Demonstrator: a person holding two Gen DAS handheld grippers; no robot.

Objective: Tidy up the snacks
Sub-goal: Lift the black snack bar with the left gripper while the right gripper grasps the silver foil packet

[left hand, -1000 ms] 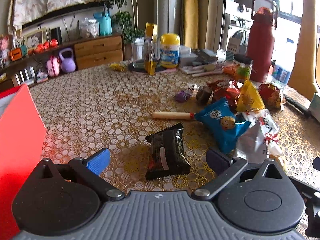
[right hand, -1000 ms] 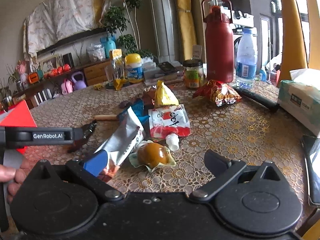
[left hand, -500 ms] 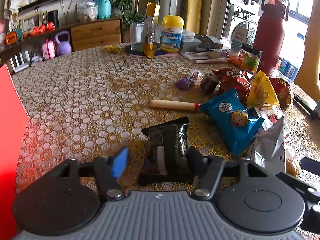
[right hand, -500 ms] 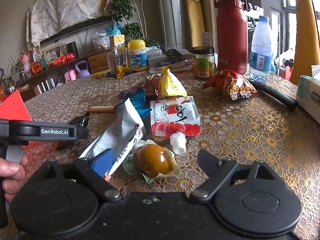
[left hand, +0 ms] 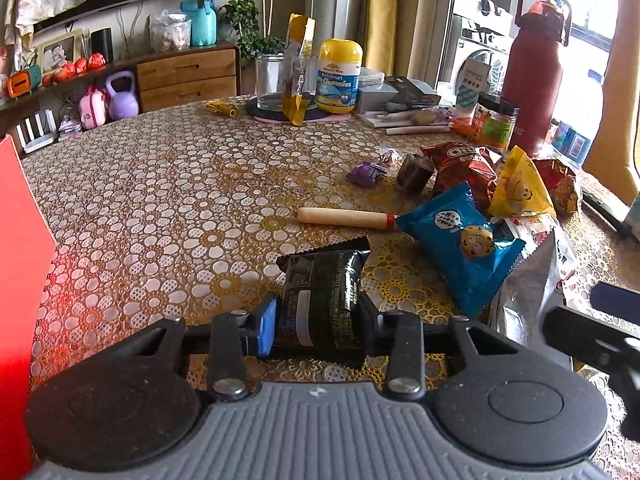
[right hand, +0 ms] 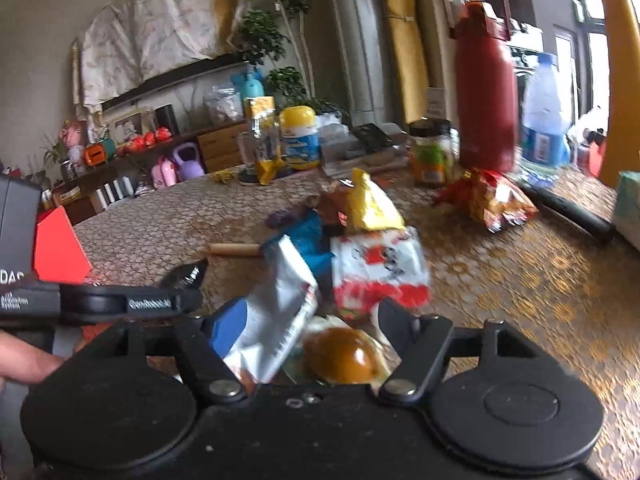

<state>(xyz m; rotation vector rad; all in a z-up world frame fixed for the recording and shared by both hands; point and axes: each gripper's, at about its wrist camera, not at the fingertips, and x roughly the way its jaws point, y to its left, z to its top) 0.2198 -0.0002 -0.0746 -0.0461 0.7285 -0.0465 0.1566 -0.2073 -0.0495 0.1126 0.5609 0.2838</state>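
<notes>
Here we see the red box [left hand: 20, 280] cut off at the far left edge of the left wrist view, only a flat red side showing. On the gold floral lace-patterned tabletop [left hand: 160, 208], our left claw [left hand: 318, 320] is closing on the black foil snack packet [left hand: 320, 292]; both pads touch the packet's sides, and its near end is hidden behind the claw's body. Beyond it lies a pale wooden stick with a red band [left hand: 344, 217], its far end tucked under the blue cookie bag with a cartoon face [left hand: 460, 244]. Further right, the red Oreo packet [left hand: 460, 164] and the yellow triangular packet with a smiling face [left hand: 516, 188] overlap, so their lower parts cannot be made out.

In the right wrist view everything is blurred. A hand [right hand: 28, 356] shows at the left edge, partly hidden by the other gripper's black arm. Our right claw [right hand: 300, 320] is closing, still apart, with the crinkled silver foil packet [right hand: 280, 304] and the brown glazed egg in clear wrap [right hand: 344, 354] between its fingers; whether the pads touch either we cannot tell. The egg's near side is hidden by the claw's body. Just behind sits the white-and-red drink pouch [right hand: 380, 268], and the tall dark-red flask [right hand: 484, 80] stands at the back.
</notes>
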